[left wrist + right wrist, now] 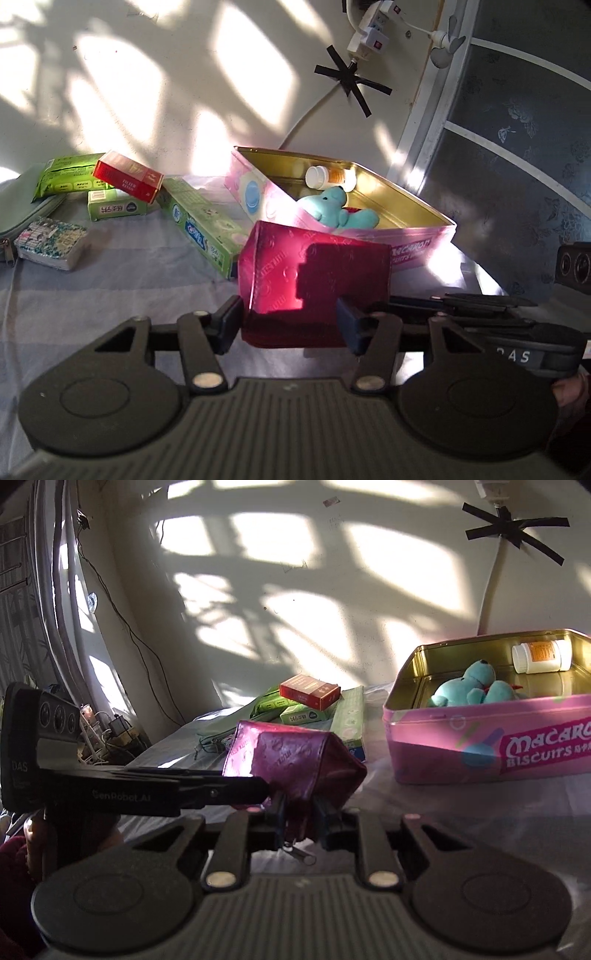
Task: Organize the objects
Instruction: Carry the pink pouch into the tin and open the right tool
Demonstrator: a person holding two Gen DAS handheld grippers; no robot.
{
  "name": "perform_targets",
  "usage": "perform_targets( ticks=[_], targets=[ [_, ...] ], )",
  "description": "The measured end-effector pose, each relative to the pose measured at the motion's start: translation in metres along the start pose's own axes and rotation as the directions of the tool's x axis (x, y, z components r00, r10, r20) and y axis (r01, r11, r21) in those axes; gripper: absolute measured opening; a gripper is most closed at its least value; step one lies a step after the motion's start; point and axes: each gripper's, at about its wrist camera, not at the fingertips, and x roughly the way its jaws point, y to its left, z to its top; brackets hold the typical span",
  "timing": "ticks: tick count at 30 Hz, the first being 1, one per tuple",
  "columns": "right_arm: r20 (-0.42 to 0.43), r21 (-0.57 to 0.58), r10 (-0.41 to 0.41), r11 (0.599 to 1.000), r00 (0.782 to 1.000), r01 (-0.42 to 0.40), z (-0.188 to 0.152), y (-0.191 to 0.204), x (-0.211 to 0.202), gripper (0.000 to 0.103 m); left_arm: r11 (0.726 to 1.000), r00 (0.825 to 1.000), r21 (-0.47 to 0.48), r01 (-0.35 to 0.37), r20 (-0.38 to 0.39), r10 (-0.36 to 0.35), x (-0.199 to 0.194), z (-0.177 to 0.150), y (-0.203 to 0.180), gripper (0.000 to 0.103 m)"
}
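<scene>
A magenta embossed zip pouch [314,280] is held between both grippers above the bed. My left gripper [290,325] is shut on its wide side. My right gripper [301,818] is shut on its narrow zipper end [299,771]; its zip pull hangs below. Behind stands the open pink Macaron biscuit tin [410,243] [443,746], holding a turquoise plush toy [336,212] [472,690] and a white pill bottle [328,176] [541,657].
Left of the tin lie a red cigarette box [127,177] [308,694], green packets [62,177], a long green box [201,225], a small notebook [51,242] and a pale green zip case [22,206]. A wall with a taped cable [351,77] stands behind.
</scene>
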Motion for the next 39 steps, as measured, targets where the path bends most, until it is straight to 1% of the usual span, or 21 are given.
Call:
perform_targets(
  ticks=[2,5,8,11,13,15,16,17,19,20,23,25,26,32,35,39],
  targets=[
    [0.075,-0.033,-0.065,0.997,0.995,0.067,0.011,-0.009,-0.015,0.017,0.999,1.000,0.039,0.022,0.010,-0.022,0.016,0.017,-0.019,0.057],
    [0.149,-0.048,-0.162,0.984,0.976,0.170,0.026,-0.030,-0.029,0.017,0.992,0.998,0.123,0.037,0.041,-0.042,0.047,0.041,-0.049,0.057],
    [0.202,-0.032,-0.240,0.967,0.950,0.251,0.040,-0.057,-0.038,0.018,0.984,0.997,0.165,0.062,0.041,-0.069,0.081,0.062,-0.076,0.057],
    [0.250,-0.010,-0.320,0.943,0.914,0.333,0.050,-0.089,-0.044,0.018,0.976,0.996,0.205,0.077,0.027,-0.085,0.114,0.075,-0.099,0.057],
    [0.264,0.009,-0.366,0.926,0.892,0.377,0.053,-0.106,-0.043,0.019,0.974,0.996,0.214,0.080,0.016,-0.085,0.133,0.079,-0.109,0.054],
    [0.266,0.032,-0.397,0.915,0.879,0.403,0.054,-0.125,-0.040,0.019,0.974,0.996,0.211,0.083,-0.008,-0.083,0.154,0.082,-0.116,0.053],
    [0.262,0.044,-0.405,0.912,0.876,0.409,0.054,-0.133,-0.038,0.018,0.974,0.997,0.211,0.077,-0.019,-0.075,0.162,0.083,-0.118,0.053],
    [0.258,0.053,-0.427,0.902,0.867,0.428,0.054,-0.139,-0.035,0.019,0.975,0.998,0.215,0.063,-0.025,-0.059,0.169,0.083,-0.122,0.053],
    [0.262,0.063,-0.472,0.879,0.842,0.473,0.052,-0.148,-0.028,0.021,0.973,1.000,0.232,0.019,-0.027,-0.013,0.178,0.082,-0.127,0.055],
    [0.261,0.072,-0.482,0.874,0.837,0.481,0.050,-0.151,-0.027,0.021,0.971,1.000,0.238,0.005,-0.027,0.001,0.179,0.081,-0.128,0.055],
    [0.273,0.106,-0.472,0.881,0.838,0.461,0.046,-0.155,-0.031,0.021,0.971,0.999,0.239,-0.015,-0.025,0.022,0.173,0.079,-0.128,0.055],
    [0.283,0.110,-0.472,0.881,0.835,0.460,0.043,-0.152,-0.036,0.021,0.967,0.998,0.249,-0.053,-0.014,0.058,0.165,0.076,-0.129,0.055],
    [0.284,0.116,-0.471,0.882,0.835,0.458,0.042,-0.150,-0.038,0.021,0.965,0.997,0.251,-0.077,-0.009,0.082,0.159,0.073,-0.129,0.055],
    [0.292,0.180,-0.461,0.887,0.838,0.425,0.030,-0.129,-0.056,0.023,0.957,0.989,0.254,-0.142,0.006,0.146,0.124,0.057,-0.130,0.056],
    [0.289,0.202,-0.452,0.891,0.844,0.407,0.021,-0.112,-0.067,0.027,0.949,0.983,0.260,-0.179,0.019,0.180,0.108,0.049,-0.130,0.056],
    [0.266,0.194,-0.441,0.896,0.857,0.400,0.012,-0.091,-0.073,0.028,0.939,0.972,0.254,-0.232,0.025,0.234,0.090,0.038,-0.124,0.059]
  ],
)
